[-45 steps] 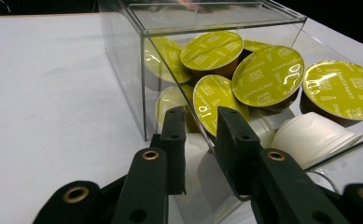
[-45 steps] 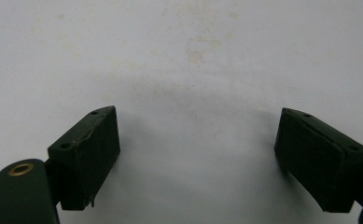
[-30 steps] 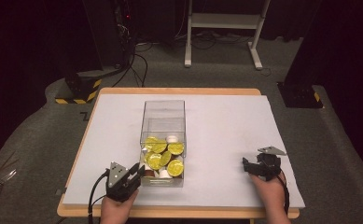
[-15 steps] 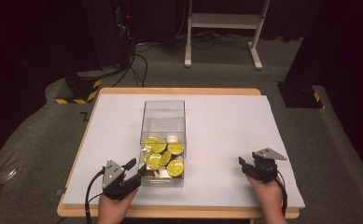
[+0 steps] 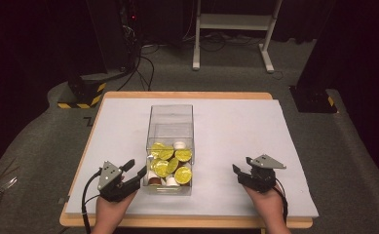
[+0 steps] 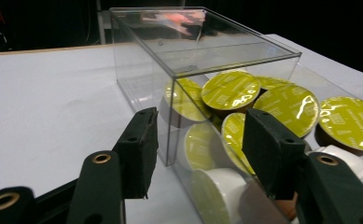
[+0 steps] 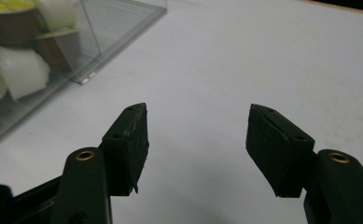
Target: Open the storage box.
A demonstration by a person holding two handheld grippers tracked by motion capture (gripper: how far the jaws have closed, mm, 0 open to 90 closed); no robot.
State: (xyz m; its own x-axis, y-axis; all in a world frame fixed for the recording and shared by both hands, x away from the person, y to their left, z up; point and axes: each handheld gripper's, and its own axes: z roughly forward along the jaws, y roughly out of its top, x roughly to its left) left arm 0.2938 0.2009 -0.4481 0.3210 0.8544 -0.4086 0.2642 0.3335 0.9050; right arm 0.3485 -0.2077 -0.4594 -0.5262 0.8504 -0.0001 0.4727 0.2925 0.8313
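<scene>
- Table [image 5: 274,126]: white sheet on a wood top, dark floor all round.
- Clear box [image 5: 171,146]: centre of the table, long axis running 12 to 6 o'clock. Far half bare; near half holds the load.
- Pods [image 5: 170,165]: yellow-foil lids with a few white ones, piled loose at the box's 6 o'clock end.
- Left gripper [image 5: 134,171]: at 7 o'clock, jaws spread, straddling the box's near-left corner. In the left gripper view [image 6: 200,140] that corner sits between the pads; contact can't be told.
- Right gripper [image 5: 239,171]: at 5 o'clock, well apart from the box, jaws spread, nothing between them. In the right gripper view [image 7: 195,135] the box shows at 10 o'clock.
</scene>
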